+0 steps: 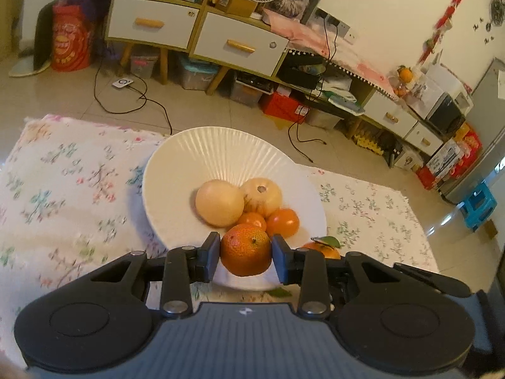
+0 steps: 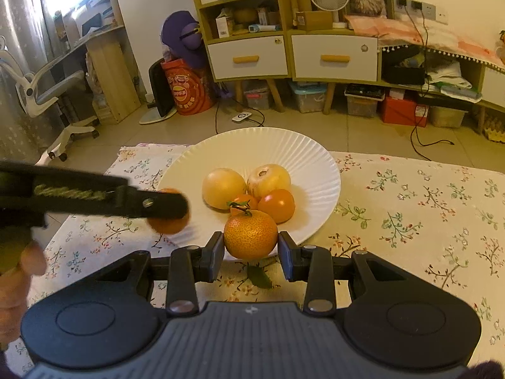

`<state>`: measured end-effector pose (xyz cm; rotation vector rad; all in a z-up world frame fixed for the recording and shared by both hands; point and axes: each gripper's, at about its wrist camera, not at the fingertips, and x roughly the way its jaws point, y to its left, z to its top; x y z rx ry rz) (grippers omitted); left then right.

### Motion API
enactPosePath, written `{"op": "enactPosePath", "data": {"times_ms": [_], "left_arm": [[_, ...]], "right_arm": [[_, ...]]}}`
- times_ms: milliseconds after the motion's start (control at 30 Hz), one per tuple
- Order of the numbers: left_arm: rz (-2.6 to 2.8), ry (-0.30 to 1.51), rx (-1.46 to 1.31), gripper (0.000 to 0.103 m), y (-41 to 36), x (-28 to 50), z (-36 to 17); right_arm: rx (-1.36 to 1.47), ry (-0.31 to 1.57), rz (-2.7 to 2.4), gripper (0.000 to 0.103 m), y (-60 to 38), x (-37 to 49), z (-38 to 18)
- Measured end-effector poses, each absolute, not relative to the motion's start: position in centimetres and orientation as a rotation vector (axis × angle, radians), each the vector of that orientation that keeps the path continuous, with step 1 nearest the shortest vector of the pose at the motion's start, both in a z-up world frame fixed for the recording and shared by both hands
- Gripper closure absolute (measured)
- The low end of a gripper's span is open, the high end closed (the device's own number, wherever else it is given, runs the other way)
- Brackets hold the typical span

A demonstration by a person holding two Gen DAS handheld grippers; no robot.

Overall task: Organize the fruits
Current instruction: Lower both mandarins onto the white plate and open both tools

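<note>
Four fruits already sit in the plate (image 2: 315, 158); left gripper (image 1: 245, 254) grasps a mandarin (image 1: 245, 252), right gripper (image 2: 251, 246) a leafy orange (image 2: 251, 233), both unplaced.

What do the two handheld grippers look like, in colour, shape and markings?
Both look alike. The left gripper and right gripper have black linkage arms with silver pivot bolts, dark blue-black rectangular fingers, two round black discs and a grey ribbed body with a small white logo. No cables show.
</note>
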<state>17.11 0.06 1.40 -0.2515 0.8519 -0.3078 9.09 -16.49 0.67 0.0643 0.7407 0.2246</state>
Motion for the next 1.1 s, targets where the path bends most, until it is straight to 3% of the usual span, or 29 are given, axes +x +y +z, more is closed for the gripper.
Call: {"op": "enactPosePath", "data": {"times_ms": [833,1100], "left_arm": [[-0.281,0.884,-0.269,0.088,-0.2,19.7,-1.0],[-0.285,0.876,-0.265,0.076,-0.2,19.3,-0.6]], "right_arm": [[0.057,0.732,0.219,0.068,-16.5,10.5,-0.3],[0.060,0.720,0.205,0.053,-17.1,10.3,0.2]]}}
